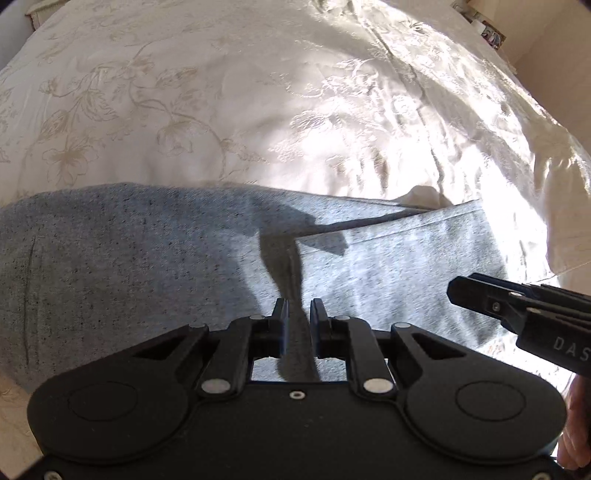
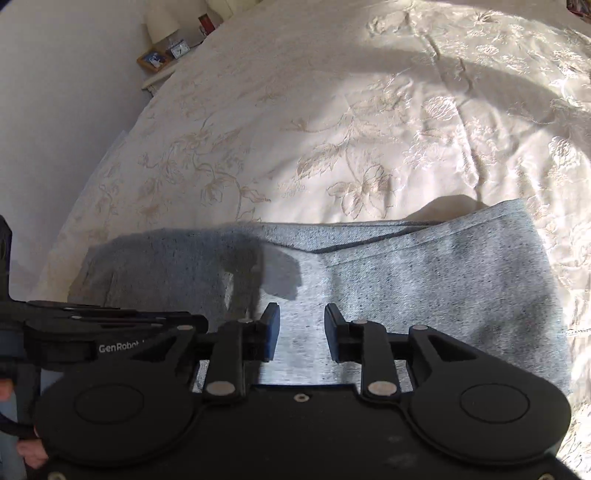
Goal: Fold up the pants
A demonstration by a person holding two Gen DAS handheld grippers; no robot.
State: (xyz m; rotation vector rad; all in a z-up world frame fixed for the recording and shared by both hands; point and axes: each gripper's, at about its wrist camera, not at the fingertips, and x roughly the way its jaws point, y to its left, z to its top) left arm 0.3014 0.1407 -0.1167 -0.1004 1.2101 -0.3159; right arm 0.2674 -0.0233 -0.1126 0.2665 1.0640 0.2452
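Note:
Grey heathered pants (image 1: 147,266) lie folded flat on the bed, also in the right wrist view (image 2: 424,280). A folded layer with a stitched hem edge (image 1: 388,225) lies on top at the right. My left gripper (image 1: 297,308) hovers just above the pants, fingers slightly apart with nothing between them. My right gripper (image 2: 301,314) is open and empty above the pants; it also shows from the side in the left wrist view (image 1: 452,290). The left gripper's body shows at the left edge of the right wrist view (image 2: 110,325).
A cream bedspread (image 1: 258,110) with embroidered flowers covers the bed. A bedside shelf with a lamp (image 2: 162,22), a clock and a framed picture stands at the far left by the wall. Strong sunlight and shadows fall across the bed.

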